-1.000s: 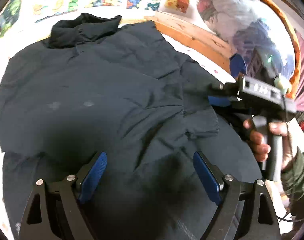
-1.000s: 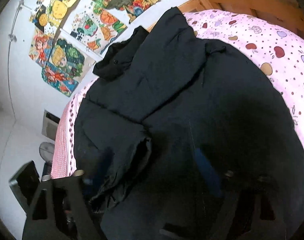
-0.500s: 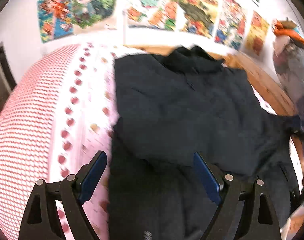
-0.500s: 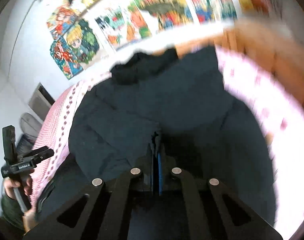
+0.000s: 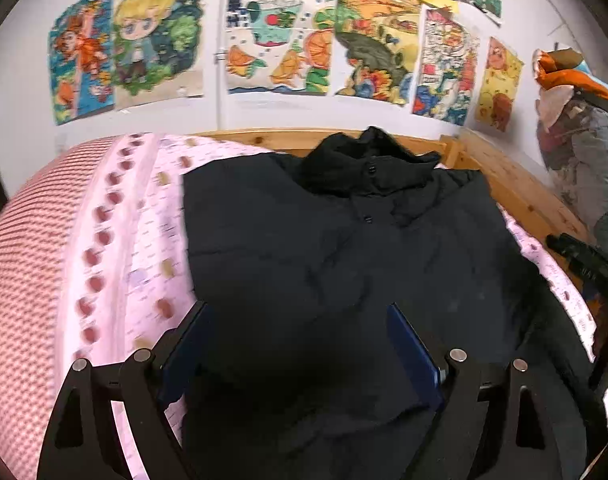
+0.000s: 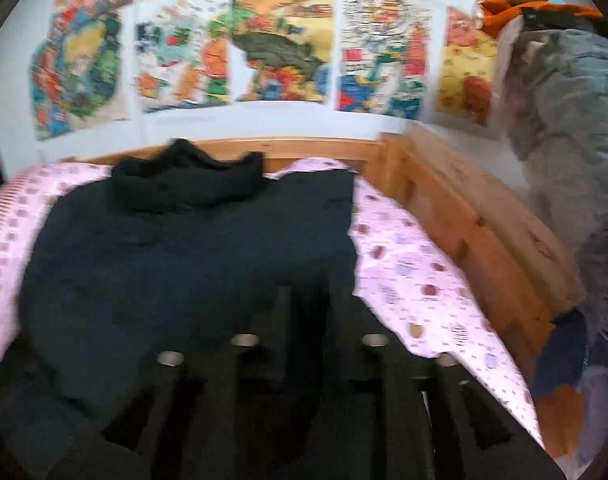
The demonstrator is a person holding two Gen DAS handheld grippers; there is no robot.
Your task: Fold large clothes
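- Left wrist view, far left: a bed (image 5: 116, 264) with a pink sheet, checked at the edge and dotted with small prints; the prints are smeared and cannot be read.
- Centre: a dark padded jacket (image 5: 343, 264) lies flat on the bed, collar toward the wooden headboard (image 5: 272, 140). Its lower part is cut off by the bottom of the frame, and the sleeves cannot be told apart from the body.
- Low in the frame, the left hand-held gripper (image 5: 300, 344) hangs over the jacket with its blue-padded jaws wide apart and nothing between the pads.
- Above, colourful cartoon posters (image 5: 280, 40) cover the wall.
- Far right: a heap of grey and orange clothes (image 5: 575, 120), partly cut off, and a dark device at the edge too clipped to identify.
- Right wrist view, blurred throughout: the jacket (image 6: 176, 248) fills the left and centre, with pink sheet to its right.
- The right hand-held gripper (image 6: 307, 300) is black against the black jacket; its jaws are opening, a narrow gap shows, and I cannot tell whether cloth is between them.
- Right edge: the wooden bed rail (image 6: 463, 208) and the clothes heap (image 6: 563, 100).
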